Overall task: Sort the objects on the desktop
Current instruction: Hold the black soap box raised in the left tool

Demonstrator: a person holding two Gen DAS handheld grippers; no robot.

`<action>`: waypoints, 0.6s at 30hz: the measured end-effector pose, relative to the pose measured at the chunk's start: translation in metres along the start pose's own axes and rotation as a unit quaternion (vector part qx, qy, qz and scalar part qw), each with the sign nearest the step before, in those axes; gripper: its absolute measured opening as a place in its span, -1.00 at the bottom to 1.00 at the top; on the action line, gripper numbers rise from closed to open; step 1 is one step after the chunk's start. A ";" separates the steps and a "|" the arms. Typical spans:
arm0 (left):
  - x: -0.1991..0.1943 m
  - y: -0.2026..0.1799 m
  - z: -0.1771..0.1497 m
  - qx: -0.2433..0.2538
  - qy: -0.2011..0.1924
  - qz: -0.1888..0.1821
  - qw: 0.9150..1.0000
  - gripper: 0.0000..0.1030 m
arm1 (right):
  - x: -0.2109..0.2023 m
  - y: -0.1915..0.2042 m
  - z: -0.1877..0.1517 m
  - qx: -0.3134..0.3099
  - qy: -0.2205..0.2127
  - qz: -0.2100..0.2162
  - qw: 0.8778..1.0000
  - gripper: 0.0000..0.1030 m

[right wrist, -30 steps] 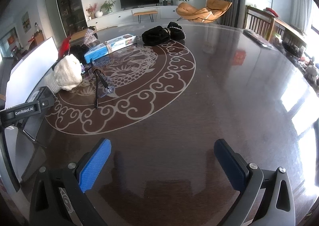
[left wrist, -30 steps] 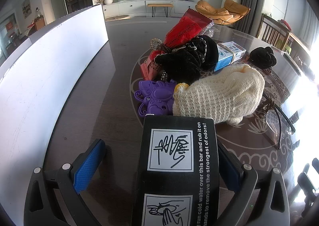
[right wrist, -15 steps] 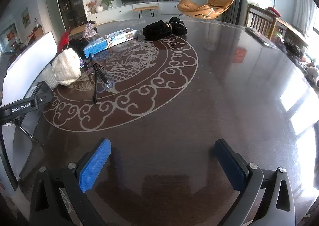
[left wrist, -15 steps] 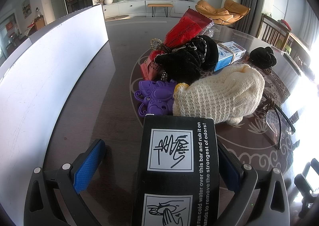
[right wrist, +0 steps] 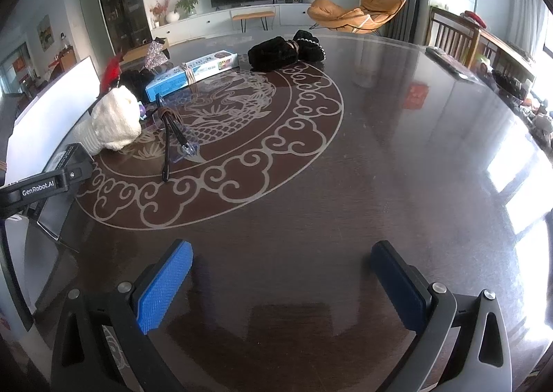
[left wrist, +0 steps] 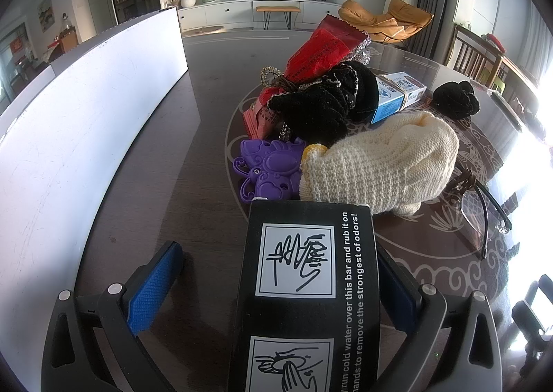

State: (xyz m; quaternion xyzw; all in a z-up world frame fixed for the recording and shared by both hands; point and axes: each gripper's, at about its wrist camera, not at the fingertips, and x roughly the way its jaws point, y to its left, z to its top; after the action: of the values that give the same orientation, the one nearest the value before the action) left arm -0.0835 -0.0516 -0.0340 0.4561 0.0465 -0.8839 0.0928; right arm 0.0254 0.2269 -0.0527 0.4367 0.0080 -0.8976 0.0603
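My left wrist camera sits low and close behind the black box (left wrist: pixel 307 292), facing the far television across the nearby cream knit hat (left wrist: pixel 380 164). My right wrist camera looks from higher and farther back over the open surface (right wrist: pixel 380 157), facing the same wall. Both views share the hat (right wrist: pixel 115 122), the glasses (right wrist: pixel 171 136) and the blue carton (right wrist: pixel 193 76).

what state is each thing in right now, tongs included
left tongs: open, black box between them
black box: against the right pad only
right tongs: open, empty
glasses: folded, lying on the table
cream knit hat: slumped on the table, touching the purple toy
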 end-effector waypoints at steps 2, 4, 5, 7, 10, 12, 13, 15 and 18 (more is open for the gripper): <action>0.000 0.000 0.000 0.000 0.000 0.000 1.000 1.00 | 0.000 0.000 0.000 0.000 0.000 0.000 1.000 1.00; 0.000 0.000 0.000 0.000 0.000 0.000 1.000 1.00 | 0.000 0.000 0.000 0.000 0.000 0.000 1.000 1.00; 0.000 0.000 0.000 0.000 0.000 0.000 1.000 1.00 | 0.000 0.000 0.000 -0.002 0.001 -0.002 1.000 1.00; 0.000 0.000 0.000 0.000 0.000 0.000 1.000 1.00 | 0.001 0.002 0.000 -0.007 0.004 -0.006 1.000 1.00; 0.000 0.000 0.000 0.000 0.000 0.000 1.000 1.00 | 0.004 0.006 0.000 -0.019 0.011 -0.017 1.000 1.00; 0.000 0.000 0.000 0.000 0.000 0.000 1.000 1.00 | 0.003 0.005 0.000 -0.020 0.011 -0.014 1.000 1.00; 0.001 0.000 0.000 0.000 0.000 0.000 1.000 1.00 | 0.003 0.005 0.000 -0.020 0.011 -0.014 1.000 1.00; 0.000 0.000 0.000 0.000 0.000 0.000 1.000 1.00 | 0.003 0.005 -0.001 -0.021 0.011 -0.014 1.000 1.00; 0.000 0.000 0.000 0.000 0.000 0.000 1.000 1.00 | 0.003 0.005 -0.001 -0.022 0.011 -0.012 1.000 1.00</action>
State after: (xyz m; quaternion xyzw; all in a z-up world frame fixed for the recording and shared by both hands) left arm -0.0837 -0.0516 -0.0342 0.4562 0.0464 -0.8838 0.0929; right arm 0.0253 0.2221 -0.0553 0.4448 0.0341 -0.8931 0.0587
